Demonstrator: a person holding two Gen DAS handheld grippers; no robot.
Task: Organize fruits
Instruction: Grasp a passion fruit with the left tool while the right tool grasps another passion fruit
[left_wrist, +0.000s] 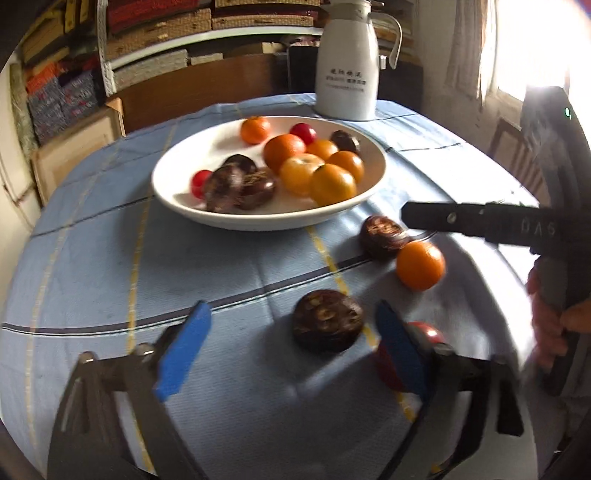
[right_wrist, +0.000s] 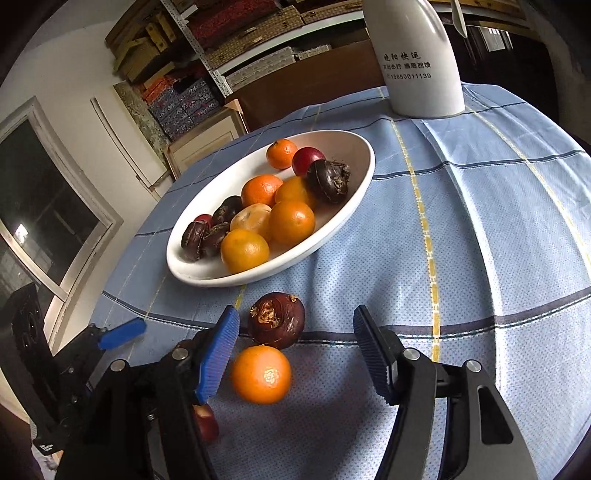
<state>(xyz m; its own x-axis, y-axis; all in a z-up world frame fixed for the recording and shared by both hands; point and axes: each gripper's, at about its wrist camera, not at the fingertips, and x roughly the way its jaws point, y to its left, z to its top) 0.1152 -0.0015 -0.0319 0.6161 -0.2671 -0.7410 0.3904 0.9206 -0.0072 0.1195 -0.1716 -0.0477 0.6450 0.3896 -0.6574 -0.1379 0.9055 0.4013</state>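
Note:
A white bowl (left_wrist: 184, 210) (right_wrist: 332, 236) holds several oranges, dark brown water chestnuts and red fruits. On the cloth lie a flat chestnut (left_wrist: 327, 319), a second chestnut (left_wrist: 382, 236) (right_wrist: 277, 319), an orange (left_wrist: 420, 265) (right_wrist: 261, 373) and a red fruit (left_wrist: 424, 332) (right_wrist: 205, 421). My left gripper (left_wrist: 291, 347) is open, with the flat chestnut between its blue pads and the red fruit behind its right pad. My right gripper (right_wrist: 295, 350) is open around the orange and the second chestnut; its dark body (left_wrist: 480, 223) shows in the left wrist view.
A white thermos jug (left_wrist: 349, 66) (right_wrist: 421, 59) stands behind the bowl on the blue checked tablecloth (left_wrist: 110, 258) (right_wrist: 480, 221). Shelves of boxes fill the back wall. The left gripper (right_wrist: 122, 338) shows at the left in the right wrist view.

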